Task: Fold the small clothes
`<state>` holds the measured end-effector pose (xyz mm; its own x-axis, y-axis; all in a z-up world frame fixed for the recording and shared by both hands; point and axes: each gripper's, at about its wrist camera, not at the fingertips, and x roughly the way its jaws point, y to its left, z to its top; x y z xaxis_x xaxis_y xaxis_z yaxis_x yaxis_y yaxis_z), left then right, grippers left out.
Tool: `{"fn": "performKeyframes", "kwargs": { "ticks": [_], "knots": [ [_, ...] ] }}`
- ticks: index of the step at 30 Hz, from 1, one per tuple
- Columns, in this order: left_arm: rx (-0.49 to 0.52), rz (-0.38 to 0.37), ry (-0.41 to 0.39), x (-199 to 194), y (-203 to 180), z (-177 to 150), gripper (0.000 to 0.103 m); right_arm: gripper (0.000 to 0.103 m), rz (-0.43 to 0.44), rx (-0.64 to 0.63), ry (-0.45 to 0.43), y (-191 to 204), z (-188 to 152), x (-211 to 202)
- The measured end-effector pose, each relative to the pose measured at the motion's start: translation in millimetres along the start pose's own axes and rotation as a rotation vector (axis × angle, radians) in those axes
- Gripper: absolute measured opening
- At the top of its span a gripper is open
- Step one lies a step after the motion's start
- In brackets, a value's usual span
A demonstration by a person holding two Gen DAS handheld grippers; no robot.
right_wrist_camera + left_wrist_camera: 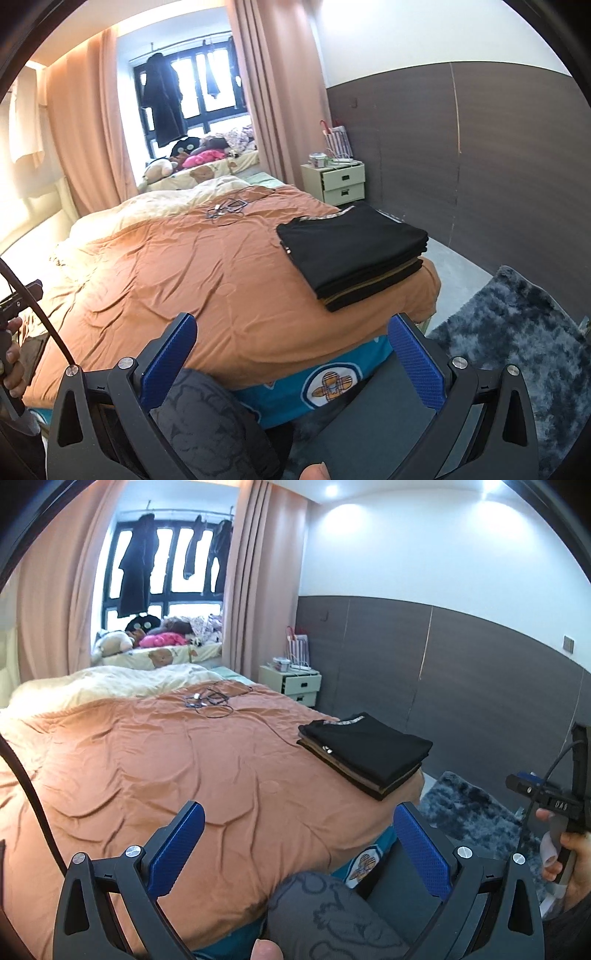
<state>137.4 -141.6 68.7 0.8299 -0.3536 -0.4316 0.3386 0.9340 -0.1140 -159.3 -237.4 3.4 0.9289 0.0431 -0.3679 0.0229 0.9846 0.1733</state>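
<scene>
Stack of folded dark clothes (365, 753) (354, 251) at bed's (166, 768) right corner, ahead and right of both tongs. Left tongs (299, 849) spread wide, empty. Right tongs (293, 358) likewise wide, holding nothing, well apart from stack.

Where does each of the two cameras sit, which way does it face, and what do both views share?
Left wrist: sits on the left gripper, jaws open, facing across the orange bedspread toward the window; the person's right hand holding the other gripper shows at the right edge.
Right wrist: sits on the right gripper, jaws open, facing the same way; the left hand shows at the left edge.
Shared: the stack of folded clothes, the cables, the nightstand.
</scene>
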Motion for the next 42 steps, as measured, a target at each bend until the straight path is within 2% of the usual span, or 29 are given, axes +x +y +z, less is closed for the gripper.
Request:
{"fn": "performKeyframes", "kwargs": {
  "ticks": [9,13,15,36,42],
  "knots": [
    [0.01,0.083,-0.048,-51,-6,-31,0.103,0.103,0.035,0.005,-0.016,-2,-29,-24],
    [-0.033,0.081,-0.077,-67,-1,-35,0.103,0.103,0.052,0.02,-0.008,-6,-39,-24],
    [-0.021,0.105,-0.077,-70,0,-37,0.103,0.103,0.062,0.011,-0.002,-2,-40,-24],
    [-0.029,0.104,-0.075,-80,3,-48,0.103,0.103,0.068,0.001,-0.023,17,-51,-34],
    [-0.031,0.135,-0.079,-87,2,-50,0.103,0.103,0.08,0.009,-0.032,20,-53,-38]
  ]
}}
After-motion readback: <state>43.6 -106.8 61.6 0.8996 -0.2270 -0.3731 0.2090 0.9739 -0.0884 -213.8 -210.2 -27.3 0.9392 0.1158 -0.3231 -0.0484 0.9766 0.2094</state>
